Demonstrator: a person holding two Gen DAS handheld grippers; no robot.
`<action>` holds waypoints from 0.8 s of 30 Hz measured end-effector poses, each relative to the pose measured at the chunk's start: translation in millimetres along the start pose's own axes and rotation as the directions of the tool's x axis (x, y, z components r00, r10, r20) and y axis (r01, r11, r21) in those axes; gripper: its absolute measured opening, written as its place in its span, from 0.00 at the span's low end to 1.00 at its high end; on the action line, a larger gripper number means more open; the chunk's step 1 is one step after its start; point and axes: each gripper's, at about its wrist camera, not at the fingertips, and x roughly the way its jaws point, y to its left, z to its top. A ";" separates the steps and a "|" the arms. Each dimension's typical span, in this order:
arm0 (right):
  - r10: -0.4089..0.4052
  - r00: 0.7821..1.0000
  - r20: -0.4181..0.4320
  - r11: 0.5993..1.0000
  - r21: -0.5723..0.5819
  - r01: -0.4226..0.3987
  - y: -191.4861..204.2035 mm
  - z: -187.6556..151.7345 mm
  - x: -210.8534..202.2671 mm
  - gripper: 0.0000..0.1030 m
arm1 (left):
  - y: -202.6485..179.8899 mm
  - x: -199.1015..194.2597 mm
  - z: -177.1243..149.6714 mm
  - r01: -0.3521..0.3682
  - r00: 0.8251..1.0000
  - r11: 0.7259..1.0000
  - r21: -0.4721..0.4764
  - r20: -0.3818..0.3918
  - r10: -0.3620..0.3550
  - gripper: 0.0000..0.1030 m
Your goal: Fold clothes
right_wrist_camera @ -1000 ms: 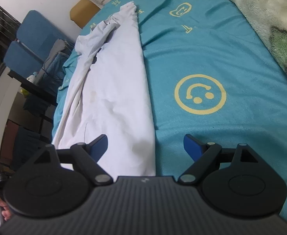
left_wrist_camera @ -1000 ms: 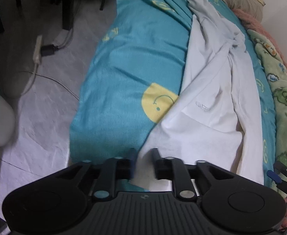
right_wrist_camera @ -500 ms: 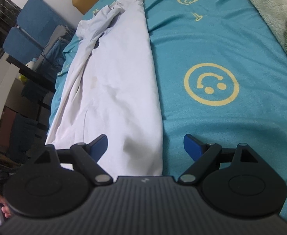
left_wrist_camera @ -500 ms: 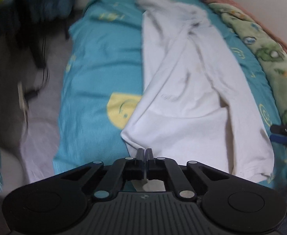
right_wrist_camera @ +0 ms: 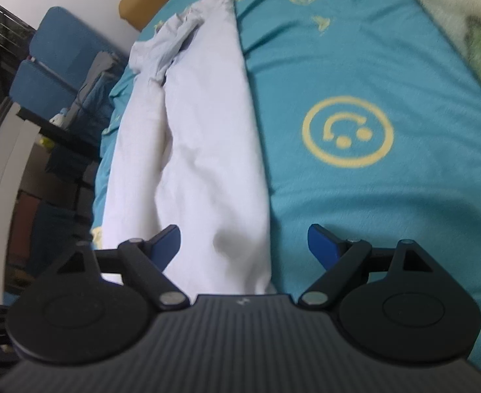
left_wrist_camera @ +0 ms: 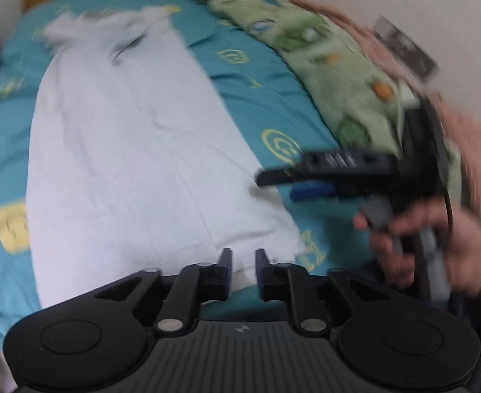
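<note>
A white garment (left_wrist_camera: 135,150) lies lengthwise on the teal bed sheet (left_wrist_camera: 260,75), folded into a long strip; it also shows in the right wrist view (right_wrist_camera: 207,137). My left gripper (left_wrist_camera: 243,262) sits over the garment's near hem with a narrow gap between its fingers; white cloth shows in the gap. My right gripper (right_wrist_camera: 243,242) is wide open over the garment's near right edge. It also appears in the left wrist view (left_wrist_camera: 293,183), held by a hand at the right.
A green patterned blanket (left_wrist_camera: 322,52) and a pink one run along the bed's far side by the wall. A blue chair (right_wrist_camera: 60,52) and a dark desk stand left of the bed. Yellow smiley prints (right_wrist_camera: 348,131) mark the sheet.
My left gripper swung right along the hem, and its fingers went from closed to slightly apart. The garment's left side now lies folded over. The right gripper moved slightly closer, still open.
</note>
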 end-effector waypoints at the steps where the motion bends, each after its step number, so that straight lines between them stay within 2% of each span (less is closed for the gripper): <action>1: 0.009 1.000 -0.017 1.000 0.014 -0.009 -2.5 -0.9 2.1 0.83 | 16.7 -0.1 1.1 -0.007 1.000 0.997 -0.080 0.023 0.008 0.34; 2: 0.018 0.999 -0.027 0.999 0.027 -0.018 -4.7 -1.4 3.5 0.83 | 36.7 -0.7 1.0 -0.020 0.999 0.987 -0.161 0.042 0.028 0.47; 4: 0.032 0.999 -0.035 0.999 0.043 -0.030 -6.7 -1.1 5.5 0.85 | 79.6 1.8 -0.8 -0.079 0.994 0.942 -0.326 0.048 0.100 0.56; 5: 0.034 0.999 -0.037 0.998 0.049 -0.032 -7.6 -0.9 6.0 0.85 | 97.2 1.8 -3.6 -0.113 0.990 0.914 -0.389 0.038 0.138 0.57; 7: 0.018 1.000 -0.020 0.998 0.064 -0.017 -9.9 -1.0 3.2 0.74 | 127.8 1.9 -9.1 -0.170 0.980 0.848 -0.502 0.008 0.201 0.60; 8: 0.019 1.000 -0.017 0.997 0.080 -0.017 -12.2 -0.7 2.3 0.70 | 137.5 1.9 -12.0 -0.186 0.975 0.820 -0.541 0.002 0.223 0.62; 10: 0.027 0.999 -0.019 0.994 0.103 -0.025 -15.6 -0.3 2.2 0.70 | 151.8 -1.3 -15.8 -0.241 0.955 0.769 -0.592 -0.006 0.295 0.63; 11: 0.037 0.999 -0.027 0.994 0.102 -0.034 -14.7 -0.6 3.3 0.70 | 156.4 -3.3 -16.4 -0.263 0.946 0.754 -0.602 -0.005 0.326 0.66; 13: 0.074 0.996 -0.056 0.992 0.102 -0.068 -12.2 -2.2 6.9 0.70 | 160.9 -2.2 -18.3 -0.288 0.935 0.739 -0.609 -0.012 0.355 0.73; 14: 0.103 0.991 -0.084 0.990 0.105 -0.094 -10.4 -4.2 9.9 0.70 | 160.9 2.7 -19.8 -0.297 0.937 0.738 -0.606 -0.034 0.348 0.73; 16: 0.147 0.980 -0.133 0.985 0.114 -0.132 -7.6 -7.7 14.5 0.70 | 155.5 14.3 -23.7 -0.290 0.949 0.744 -0.602 -0.078 0.306 0.73; 19: 0.174 0.969 -0.174 0.979 0.135 -0.151 -8.1 -10.8 16.3 0.70 | 148.4 18.8 -25.0 -0.308 0.945 0.763 -0.569 -0.092 0.314 0.75; 22: 0.201 0.956 -0.214 0.973 0.158 -0.169 -8.5 -13.8 18.0 0.70 | 146.5 21.0 -28.0 -0.259 0.964 0.775 -0.577 -0.103 0.246 0.77; 24: 0.224 0.945 -0.239 0.967 0.176 -0.185 -8.1 -14.6 18.9 0.70 | 145.4 21.1 -29.4 -0.214 0.976 0.780 -0.588 -0.108 0.187 0.72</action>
